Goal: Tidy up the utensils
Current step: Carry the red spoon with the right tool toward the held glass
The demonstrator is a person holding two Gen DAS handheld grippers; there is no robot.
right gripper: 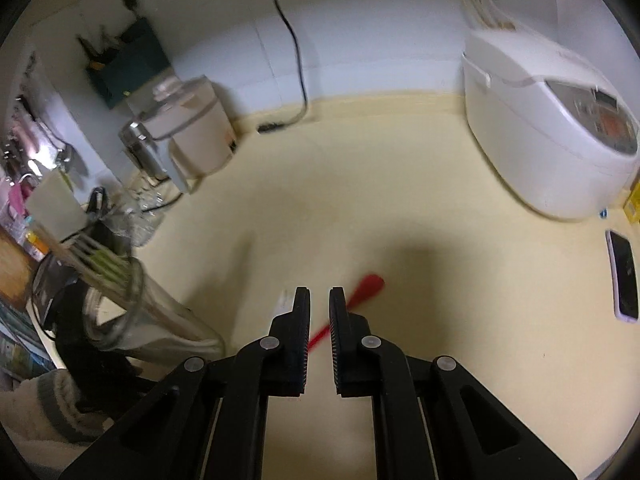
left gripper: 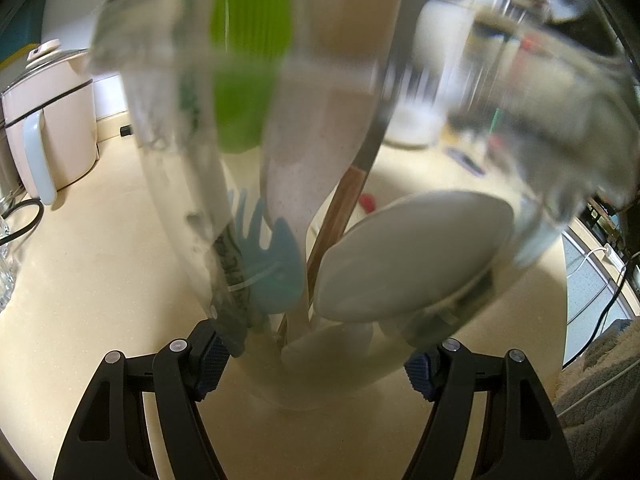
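My left gripper (left gripper: pixel 316 364) is shut on a clear glass jar (left gripper: pixel 340 384), one pad on each side of its lower wall. Standing in the jar are a green ribbed utensil (left gripper: pixel 248 40), a beige spatula (left gripper: pixel 320 120), a blue fork (left gripper: pixel 268 268), a white spoon (left gripper: pixel 412 256) and a wooden-handled metal turner (left gripper: pixel 340 216). In the right wrist view the same jar (right gripper: pixel 132 320) leans at the lower left. My right gripper (right gripper: pixel 320 300) is shut on the thin handle of a red spoon (right gripper: pixel 370 285), whose bowl sticks out to the right above the cream counter (right gripper: pixel 440 220).
A white rice cooker (right gripper: pixel 552 128) stands at the right, with a phone (right gripper: pixel 624 280) lying in front of it. A cream electric pot (right gripper: pixel 192 136) and a black cable (right gripper: pixel 292 48) sit at the back wall. A person's knitted sleeve (right gripper: pixel 52 408) is at the lower left.
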